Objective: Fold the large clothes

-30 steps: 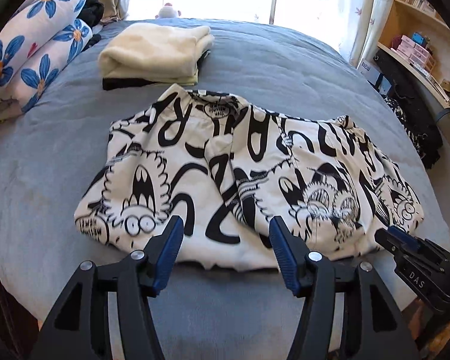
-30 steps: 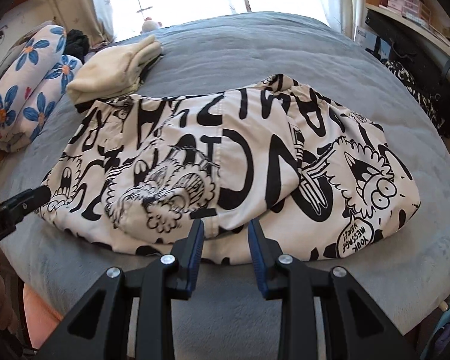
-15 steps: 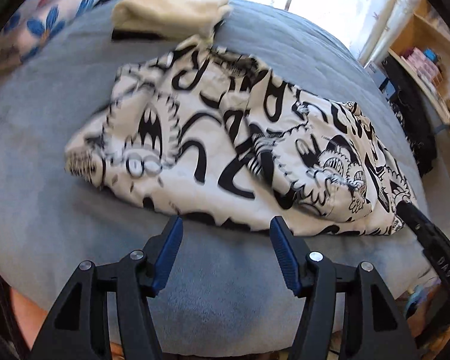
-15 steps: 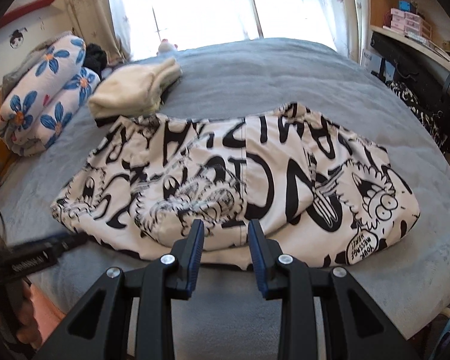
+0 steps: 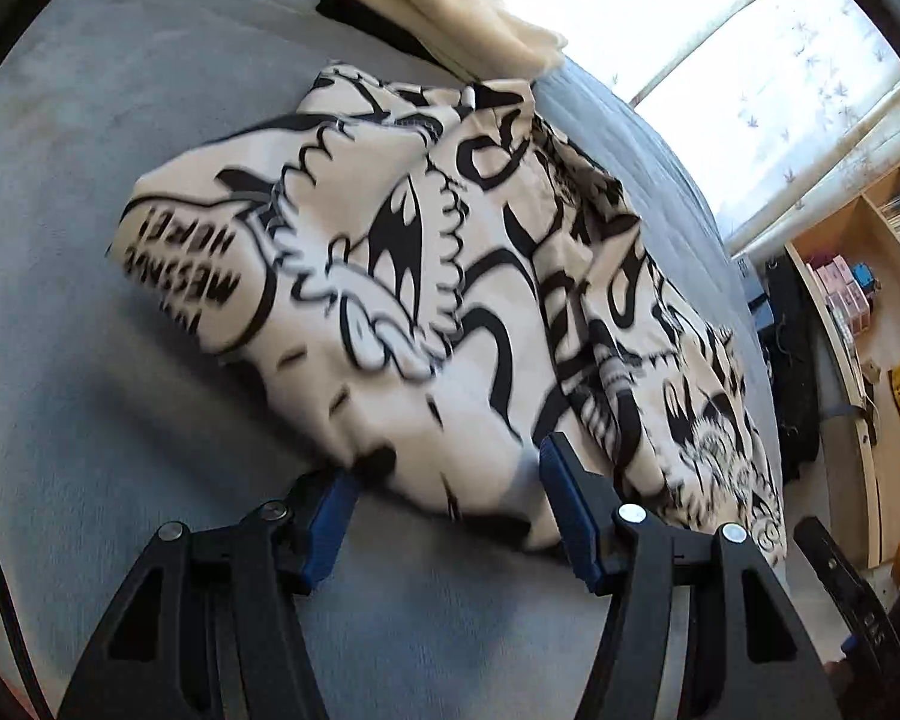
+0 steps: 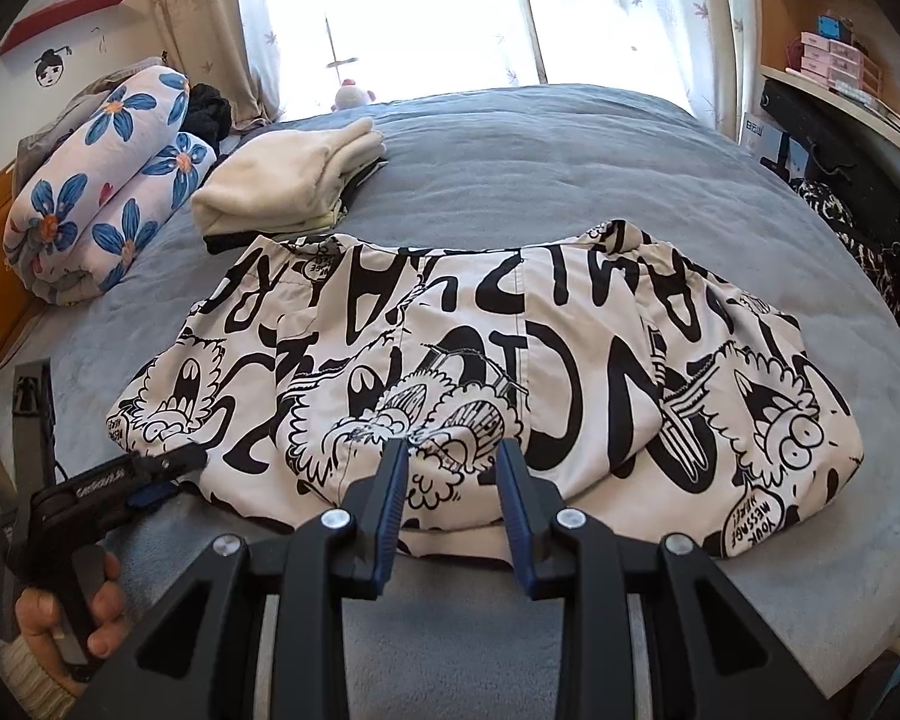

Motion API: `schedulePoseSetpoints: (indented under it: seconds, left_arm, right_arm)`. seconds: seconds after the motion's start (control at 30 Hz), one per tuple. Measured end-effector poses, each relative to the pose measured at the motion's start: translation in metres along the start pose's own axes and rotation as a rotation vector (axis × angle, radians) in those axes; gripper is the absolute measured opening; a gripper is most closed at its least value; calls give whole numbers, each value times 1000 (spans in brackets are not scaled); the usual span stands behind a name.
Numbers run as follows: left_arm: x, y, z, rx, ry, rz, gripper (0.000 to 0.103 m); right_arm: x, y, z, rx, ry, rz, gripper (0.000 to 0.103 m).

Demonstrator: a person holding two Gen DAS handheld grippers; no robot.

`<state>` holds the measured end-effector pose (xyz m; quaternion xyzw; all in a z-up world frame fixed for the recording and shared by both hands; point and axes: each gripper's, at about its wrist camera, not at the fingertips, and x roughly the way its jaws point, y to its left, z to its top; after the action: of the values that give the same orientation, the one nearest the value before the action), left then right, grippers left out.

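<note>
Left gripper (image 5: 444,498) has dropped and rolled in at the near hem of the printed garment (image 6: 510,372), jaws spread, pinching nothing yet. The garment lies part-folded at the bed's (image 6: 570,180) centre, cream stack (image 6: 288,180) at 11 o'clock. Right gripper (image 6: 453,474) hovers narrowly parted, empty; I'd judge the next fold's grab is imminent.

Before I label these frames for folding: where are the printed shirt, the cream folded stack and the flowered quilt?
printed shirt (image 6: 570,360), right wrist view, middle of its top layer.
cream folded stack (image 6: 282,186), right wrist view, top fold.
flowered quilt (image 6: 108,180), right wrist view, rolled side.
</note>
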<state>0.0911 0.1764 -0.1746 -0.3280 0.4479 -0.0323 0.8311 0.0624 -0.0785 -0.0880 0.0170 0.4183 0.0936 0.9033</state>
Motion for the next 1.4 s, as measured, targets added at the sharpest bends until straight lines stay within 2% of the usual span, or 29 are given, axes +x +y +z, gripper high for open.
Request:
schedulePoseSetpoints:
  seconds: [0.23,0.37,0.4,0.43,0.5,0.53,0.6,0.77,0.9,1.0,1.2,1.33,1.4]
  left_arm:
    - [28,2,31,-16,-8,12,59]
    - [34,-2,43,-20,-22,4,59]
    - [34,-3,45,-22,-33,2,54]
    - [34,-6,48,-16,-52,10,44]
    - [34,-10,51,4,-74,30,33]
    - [33,-14,52,23,-92,34,27]
    - [29,-24,52,77,-129,49,21]
    - [11,-55,51,214,-215,74,14]
    - [-6,-93,45,341,-290,73,11]
    - [-17,-115,43,403,-317,52,10]
    - [-29,-178,35,514,-348,9,10]
    - [-31,-215,26,597,-356,6,10]
    - [-29,-240,19,643,-361,-7,10]
  right_arm:
    - [15,-3,18,8,5,3,30]
    - [37,-4,38,-2,21,-12,30]
    - [45,-3,44,-9,19,-11,30]
    - [50,-3,48,-14,18,-12,30]
    - [68,1,58,-38,11,-21,29]
    - [74,3,60,-45,15,-22,27]
    - [93,5,65,-51,43,-21,17]
    - [137,2,48,-29,171,3,13]
    - [141,6,29,-82,145,-7,13]
    - [141,4,26,-76,143,1,13]
    - [140,-5,26,-42,168,89,14]
    - [120,-22,29,-8,228,218,13]
    - [99,-49,35,79,225,274,13]
